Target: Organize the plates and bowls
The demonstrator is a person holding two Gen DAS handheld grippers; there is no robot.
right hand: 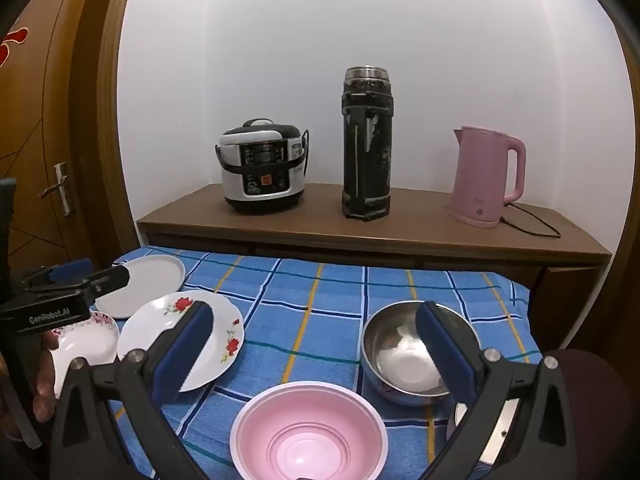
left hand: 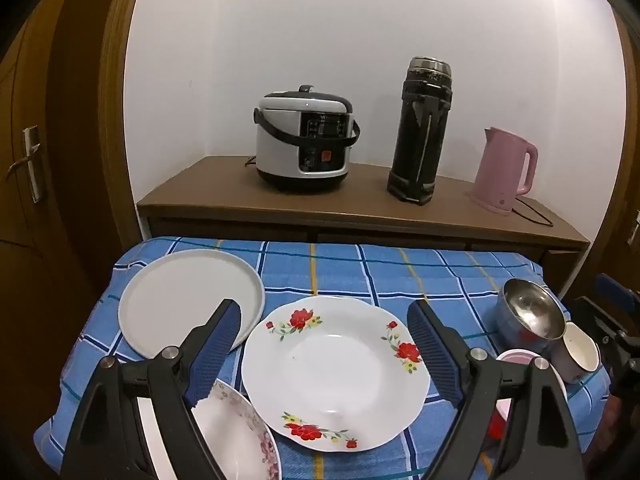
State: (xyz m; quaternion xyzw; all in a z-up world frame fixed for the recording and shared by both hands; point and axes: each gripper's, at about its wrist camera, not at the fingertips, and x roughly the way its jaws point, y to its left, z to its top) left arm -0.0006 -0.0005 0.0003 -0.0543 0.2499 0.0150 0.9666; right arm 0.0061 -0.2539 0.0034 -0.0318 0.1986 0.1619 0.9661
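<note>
Left wrist view: the left gripper (left hand: 324,344) is held wide open above the blue checked tablecloth (left hand: 360,272), with nothing gripped between its blue pads. Nearest, at the lower left, a pink-patterned plate (left hand: 240,432) is partly hidden under the left finger. Directly between the fingers a red-flowered plate (left hand: 336,372) lies flat on the cloth. Just behind it to the left a plain white plate (left hand: 188,300) is seen, their rims close together. At the right edge a steel bowl (left hand: 528,312) is tilted on its side, and a white-lined cup (left hand: 580,352) leans just beside it.

From the right wrist view, the right gripper (right hand: 316,344) is likewise spread wide and empty. A pink bowl (right hand: 308,432) sits upright nearest, between the fingers. The steel bowl is found behind the right finger; the three plates are grouped at the left. The left gripper is seen at the far left edge, held in a hand (right hand: 44,392).

Farthest back, on a wooden sideboard (left hand: 224,192) against the white wall, a rice cooker (left hand: 304,140), a black thermos (left hand: 424,132) and a pink kettle (left hand: 508,168) are lined up, well apart.
</note>
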